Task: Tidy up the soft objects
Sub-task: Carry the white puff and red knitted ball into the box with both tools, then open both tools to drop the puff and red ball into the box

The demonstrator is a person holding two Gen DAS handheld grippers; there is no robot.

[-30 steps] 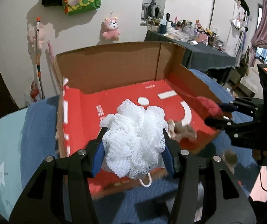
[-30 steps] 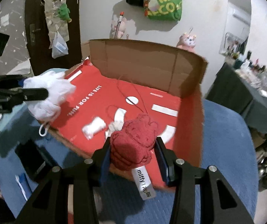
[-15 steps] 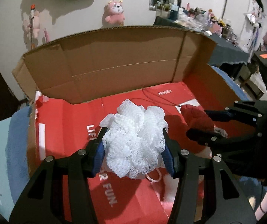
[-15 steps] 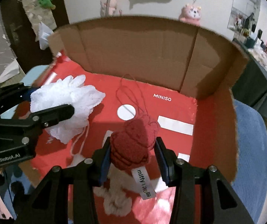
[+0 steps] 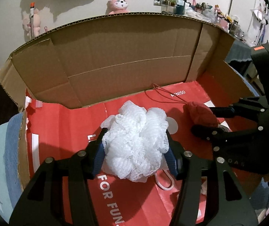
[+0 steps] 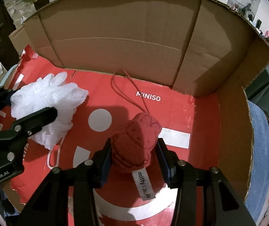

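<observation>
In your left wrist view, your left gripper [image 5: 136,148] is clamped on the white mesh bath pouf [image 5: 135,141], its blue pads pressed into both sides, holding it over the red printed floor of the open cardboard box [image 5: 115,56]. A white cord loop [image 5: 165,181] hangs below the pouf. To the right, your right gripper [image 5: 207,119] grips the red plush toy [image 5: 200,114].

In your right wrist view, your right gripper [image 6: 133,154] is closed on the red plush toy [image 6: 134,143] inside the cardboard box [image 6: 115,28], a "miffy" label [image 6: 143,183] dangling beneath and a red string [image 6: 127,92] trailing toward the back wall. At left, your left gripper [image 6: 27,111] holds the white mesh bath pouf [image 6: 46,105].
</observation>
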